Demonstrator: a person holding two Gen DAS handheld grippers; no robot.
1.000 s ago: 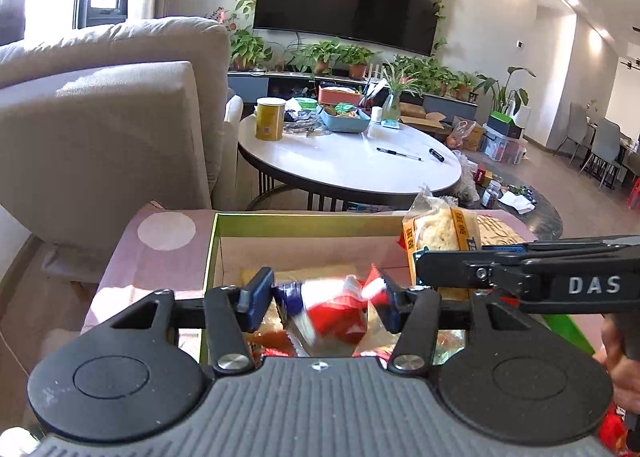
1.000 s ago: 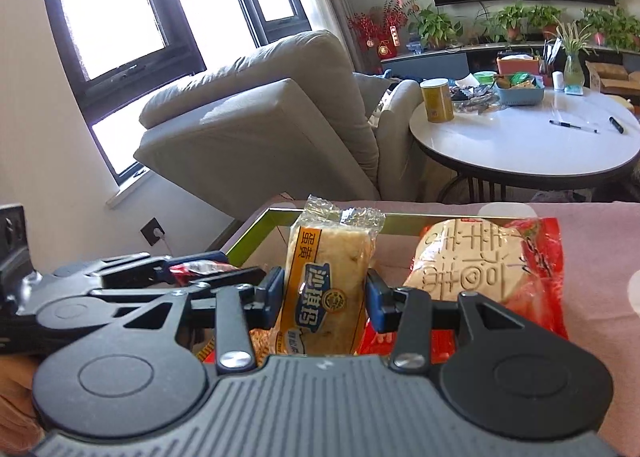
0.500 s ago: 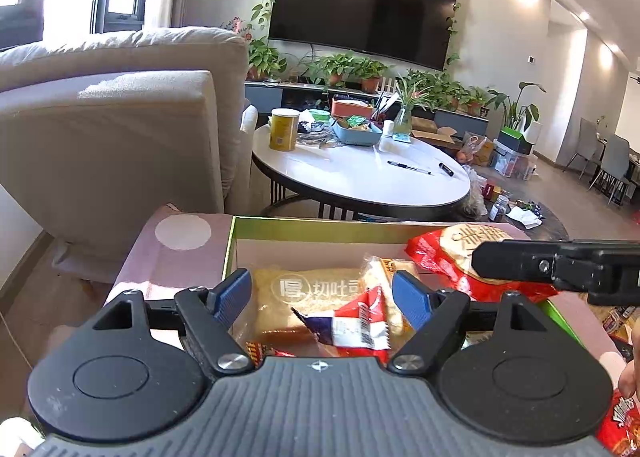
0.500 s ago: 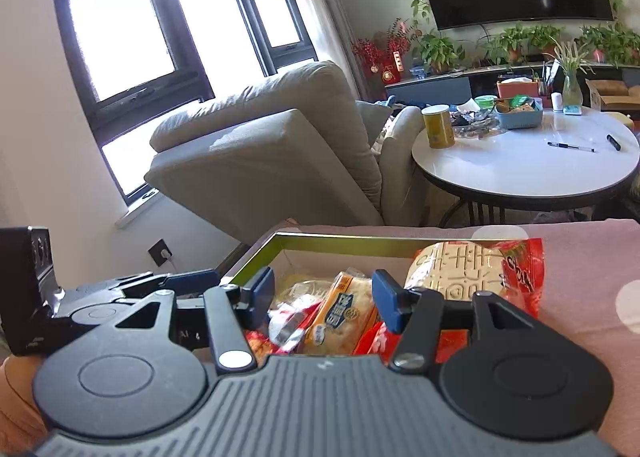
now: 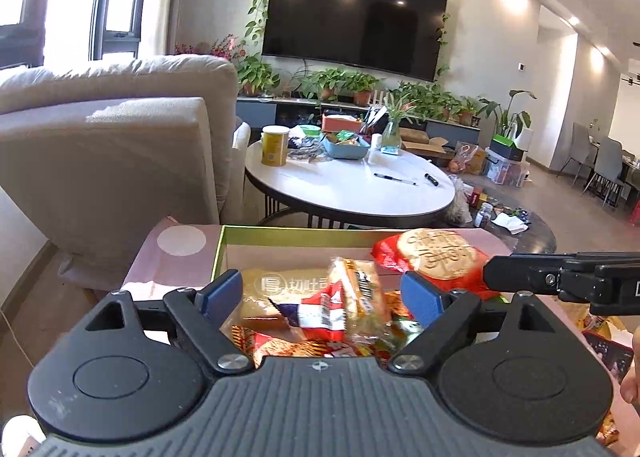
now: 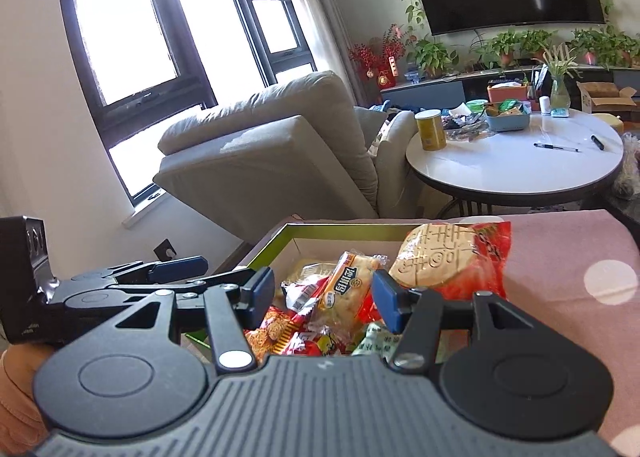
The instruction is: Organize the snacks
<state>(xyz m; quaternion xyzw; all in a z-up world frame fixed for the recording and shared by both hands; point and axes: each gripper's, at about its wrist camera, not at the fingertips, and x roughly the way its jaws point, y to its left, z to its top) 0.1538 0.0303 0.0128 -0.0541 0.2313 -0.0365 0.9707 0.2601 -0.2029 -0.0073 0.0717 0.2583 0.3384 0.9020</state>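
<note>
A green-rimmed box on a pink dotted cloth holds several snack packets. A yellow bread packet lies tilted on the pile, and it also shows in the left wrist view. A red-white-blue packet lies beside it. A round biscuit in a red wrapper leans on the box's right edge. My left gripper is open and empty above the box. My right gripper is open and empty above the bread packet.
A grey armchair stands behind the box on the left. A round white table with a yellow can, a blue basket and pens stands beyond. The pink cloth extends to the right.
Both grippers opened, dropped their packets into the box, then pulled back and up. The bread packet and the red-white-blue packet now lie on the pile.
</note>
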